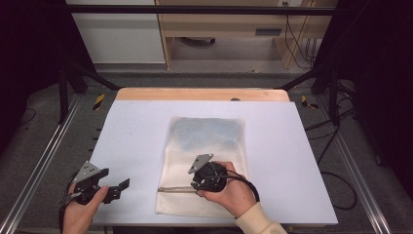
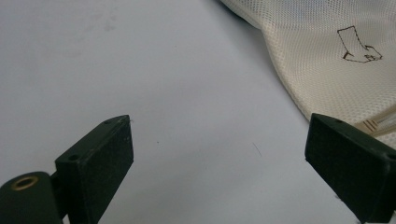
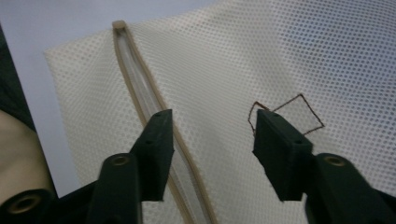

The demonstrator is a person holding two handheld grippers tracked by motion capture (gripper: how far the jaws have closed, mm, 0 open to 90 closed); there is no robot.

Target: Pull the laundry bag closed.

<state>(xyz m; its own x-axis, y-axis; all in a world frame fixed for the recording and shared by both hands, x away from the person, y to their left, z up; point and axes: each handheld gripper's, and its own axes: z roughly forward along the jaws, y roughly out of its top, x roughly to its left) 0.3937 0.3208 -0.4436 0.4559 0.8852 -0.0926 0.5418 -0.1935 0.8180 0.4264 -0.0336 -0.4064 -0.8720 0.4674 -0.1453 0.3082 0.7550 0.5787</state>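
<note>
The right gripper [image 3: 210, 154] hovers half-open, gripping nothing, over the cream mesh laundry bag [image 1: 204, 161], its zipper [image 3: 149, 126] under one finger and apparently still to be worked, while the left gripper [image 2: 219, 158] waits wide open and empty beside the bag's edge.

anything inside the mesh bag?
Through the mesh bag a bluish patch shows in its far half, shape unclear. The near half looks flat and pale. What lies beneath the right gripper and hand is covered.
</note>
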